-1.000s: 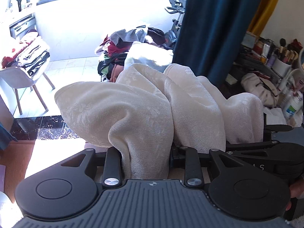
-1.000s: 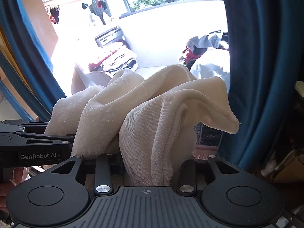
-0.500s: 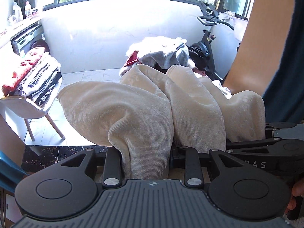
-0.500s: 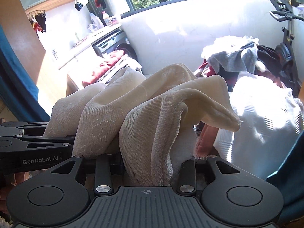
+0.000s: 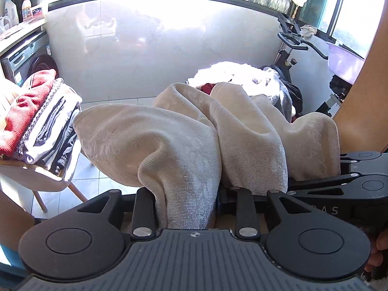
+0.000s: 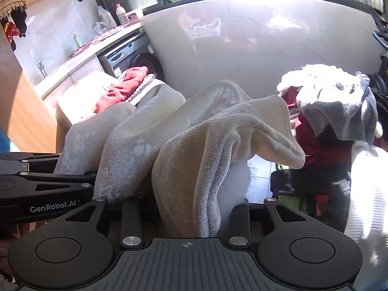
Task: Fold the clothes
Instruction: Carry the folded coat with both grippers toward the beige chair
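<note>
1. Cream velour garment (image 5: 184, 135) is bunched and carried in the air between both tools, above the tiled floor.
2. Left gripper (image 5: 186, 198) is clamped on one gathered fold; right gripper (image 6: 194, 208) is clamped on another, side by side. Fingertips are buried in cloth, so the depth of bite is uncertain.
3. Likely destination: folded stack (image 5: 41, 121) on the chair (image 5: 48, 179); the unsorted pile (image 6: 339, 111) lies opposite.
4. Advice: keep both grips level and set the garment down squarely on the stack.
</note>
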Demonstrator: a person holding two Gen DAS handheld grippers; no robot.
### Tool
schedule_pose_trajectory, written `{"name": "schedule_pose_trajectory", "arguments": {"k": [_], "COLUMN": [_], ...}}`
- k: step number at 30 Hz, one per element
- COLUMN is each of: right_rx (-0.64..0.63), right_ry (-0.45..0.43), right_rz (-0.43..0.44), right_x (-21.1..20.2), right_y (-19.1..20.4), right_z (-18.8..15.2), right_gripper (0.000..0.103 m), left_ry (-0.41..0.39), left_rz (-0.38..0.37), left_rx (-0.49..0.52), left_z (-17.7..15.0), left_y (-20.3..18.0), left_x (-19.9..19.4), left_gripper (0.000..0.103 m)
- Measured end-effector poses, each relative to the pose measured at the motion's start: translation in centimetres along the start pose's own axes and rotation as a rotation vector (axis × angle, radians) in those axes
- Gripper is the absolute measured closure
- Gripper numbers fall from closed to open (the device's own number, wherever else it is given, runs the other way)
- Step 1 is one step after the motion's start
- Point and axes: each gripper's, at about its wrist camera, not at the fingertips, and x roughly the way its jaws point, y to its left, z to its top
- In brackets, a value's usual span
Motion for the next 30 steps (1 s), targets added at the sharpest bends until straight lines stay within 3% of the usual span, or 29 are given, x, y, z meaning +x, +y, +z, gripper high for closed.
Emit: {"name": "schedule_pose_trajectory", "arguments": {"k": [11, 15, 19, 25, 30], "right_rx": [0.021, 0.014, -0.019, -0.203, -0.446], "right_ry": [0.062, 0.062, 0.066, 0.083, 0.087], "right_rz": [0.043, 0.1, 0.139, 0.219, 0.311], "right_x": [13.5, 19.4, 25.2, 32.2, 38.1], "right_y": [1.7, 1.0, -0.2, 0.2, 6.6], "right_z": [9.5, 14.9, 22.2, 34.2, 40.7], "right_gripper": [0.068, 0.068, 0.068, 0.068, 0.068], "left_ry": [0.065, 0.052, 0.037, -0.058, -0.144], "left_rz": [0.032, 0.084, 0.127, 0.213, 0.314], "left_rx": [-0.061, -0.06, -0.137, -0.266, -0.458], "left_z": [8.1, 12.8, 18.5, 24.8, 26.2], "left_y": [11.6, 14.8, 18.2, 23.2, 30.6], "left_x": [8.8, 12.8, 16.8, 20.0, 20.4], "left_gripper": [0.073, 0.073, 0.073, 0.073, 0.073]}}
